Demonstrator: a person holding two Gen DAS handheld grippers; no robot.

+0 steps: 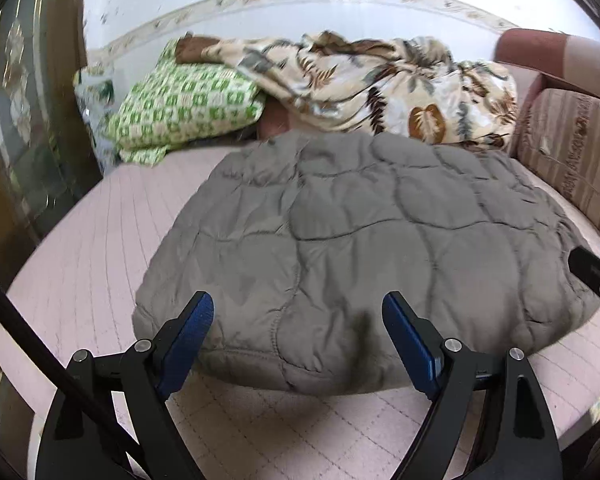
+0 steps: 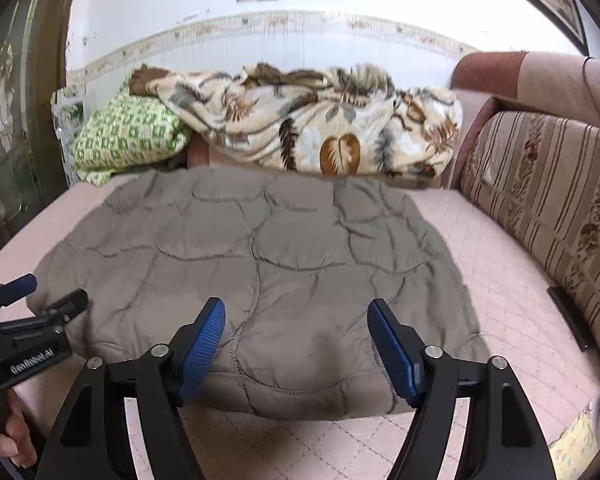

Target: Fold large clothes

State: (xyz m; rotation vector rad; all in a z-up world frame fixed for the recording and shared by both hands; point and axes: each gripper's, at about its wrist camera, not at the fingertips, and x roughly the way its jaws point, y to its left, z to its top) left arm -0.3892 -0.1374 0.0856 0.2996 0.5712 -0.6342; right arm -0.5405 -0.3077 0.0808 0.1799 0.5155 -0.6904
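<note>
Grey quilted jacket (image 1: 360, 232) lying folded into a thick pad on the pink bed (image 1: 80, 248), filling the centre of both views, near hem toward the lower edge of the frame. Probably light for its bulk, soft and puffy, with a smooth shell likely to slip; springy filling likely to push any fold open again. Best taken at the stitched hem or a corner, pinching through all layers rather than the slick top panel. Left gripper (image 1: 298, 306) hovering over the near hem at lower centre, jaws spread wide, nothing between them. Right gripper (image 2: 296, 312) likewise above the near edge, jaws wide apart, holding nothing. Behind the jacket, at upper centre, a leaf-print blanket (image 2: 320, 132) heaped against the wall, a green patterned pillow (image 2: 128, 136) at upper left, a striped cushion (image 2: 540, 184) along the right edge. Blanket close to the far hem, so little spare room for folding away from the camera; bare bed at left and right.
</note>
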